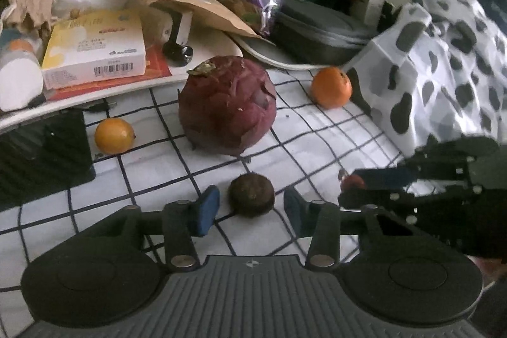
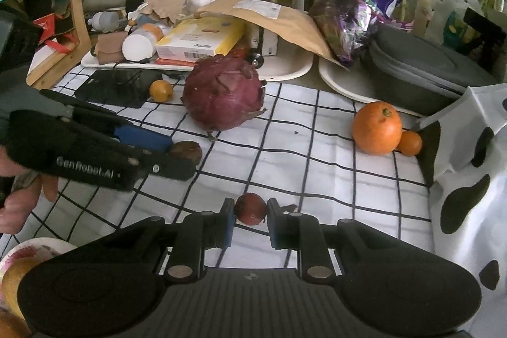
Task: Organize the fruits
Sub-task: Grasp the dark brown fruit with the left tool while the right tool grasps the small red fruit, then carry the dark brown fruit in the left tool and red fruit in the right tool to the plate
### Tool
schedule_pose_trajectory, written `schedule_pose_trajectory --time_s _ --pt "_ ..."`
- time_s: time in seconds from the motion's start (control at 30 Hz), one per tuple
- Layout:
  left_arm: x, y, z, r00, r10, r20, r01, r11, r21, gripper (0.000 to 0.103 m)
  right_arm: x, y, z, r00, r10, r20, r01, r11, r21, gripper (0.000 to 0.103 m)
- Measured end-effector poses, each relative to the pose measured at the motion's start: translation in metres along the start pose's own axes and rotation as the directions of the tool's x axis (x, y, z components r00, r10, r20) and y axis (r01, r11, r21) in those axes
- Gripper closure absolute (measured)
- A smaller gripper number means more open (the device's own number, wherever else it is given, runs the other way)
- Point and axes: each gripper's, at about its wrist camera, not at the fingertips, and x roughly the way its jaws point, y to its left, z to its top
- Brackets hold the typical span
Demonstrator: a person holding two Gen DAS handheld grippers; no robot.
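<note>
A: While the right claw (image 2: 251, 217) is near the front edge of the checked cloth (image 2: 317, 179), what does it have between its pads?

B: It has a small dark red fruit (image 2: 251, 209). Both blue pads touch it, one on each side, so the claw is closed on this fruit. I cannot tell if the fruit is lifted or sits on the cloth.

A: And the left claw (image 1: 250, 205)?

B: Its jaws are apart. A small brown round fruit (image 1: 252, 194) lies between them on the cloth. In the left wrist view there is a gap on both sides, so the pads do not press it. In the right wrist view the same claw comes from the left, and a hand (image 2: 19, 195) holds its body.

A: Where are the other fruits?

B: A big purple-red dragon fruit (image 1: 226, 105) is in the middle of the cloth. A small yellow fruit (image 1: 114, 136) lies to its left, just beside a black flat thing (image 1: 41, 154). On the right an orange (image 2: 377, 127) stands with a smaller orange fruit (image 2: 409, 143) touching it, near a cow-pattern cloth bag (image 2: 469, 179).

A: And behind them?

B: White trays (image 2: 294, 70) with a yellow box (image 2: 199, 40), a brown paper envelope (image 2: 279, 18) and a grey case (image 2: 421, 68).
</note>
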Motion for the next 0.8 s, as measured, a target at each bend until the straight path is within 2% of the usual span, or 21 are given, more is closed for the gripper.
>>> schedule_pose_trajectory --time_s 0.1,0.2,0.4,0.6,0.8 --pt "0.002 0.003 0.002 1.000 -0.001 0.005 0.002 1.000 -0.021 0.067 -0.002 -0.003 0.000 1.000 0.000 0.002 0.000 1.000 0.008 0.081" --pt "0.004 -0.002 0.004 1.000 0.013 0.000 -0.013 1.000 -0.004 0.072 -0.003 -0.005 0.000 1.000 -0.001 0.005 0.001 1.000 0.009 0.081" --pt "0.001 -0.011 0.005 0.999 0.051 -0.002 -0.051 0.998 0.037 0.073 -0.013 -0.008 0.002 1.000 -0.007 0.023 0.006 1.000 0.024 0.081" --pt "-0.017 -0.025 0.006 0.998 0.052 0.042 -0.056 0.994 0.096 0.073 -0.021 -0.010 0.000 0.999 -0.005 0.034 0.004 0.999 0.053 0.081" --pt "-0.035 -0.033 0.001 0.996 0.051 0.067 -0.059 0.992 0.116 0.073 -0.035 -0.004 -0.003 0.999 0.013 0.050 -0.016 0.998 0.057 0.081"
